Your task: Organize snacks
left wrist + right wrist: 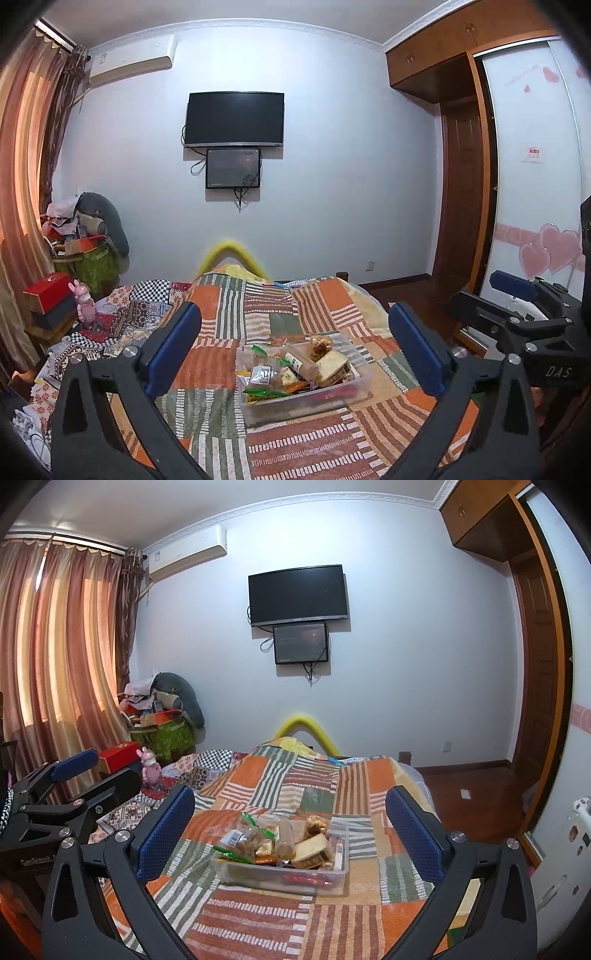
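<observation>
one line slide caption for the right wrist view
Open right gripper faces a clear bin of snacks on a patchwork bedspread.

Straight ahead beyond the tongs, a pale wall (pixel 332 166) carries a dark television (pixel 234 119) with a smaller screen (pixel 233 168) just below. Up and left hang an air conditioner (pixel 131 61) and orange curtains (pixel 62 646) lit from behind. A patchwork bedspread (pixel 314 450) lies underneath. A wooden wardrobe (pixel 458 192) stands to the right.
</observation>
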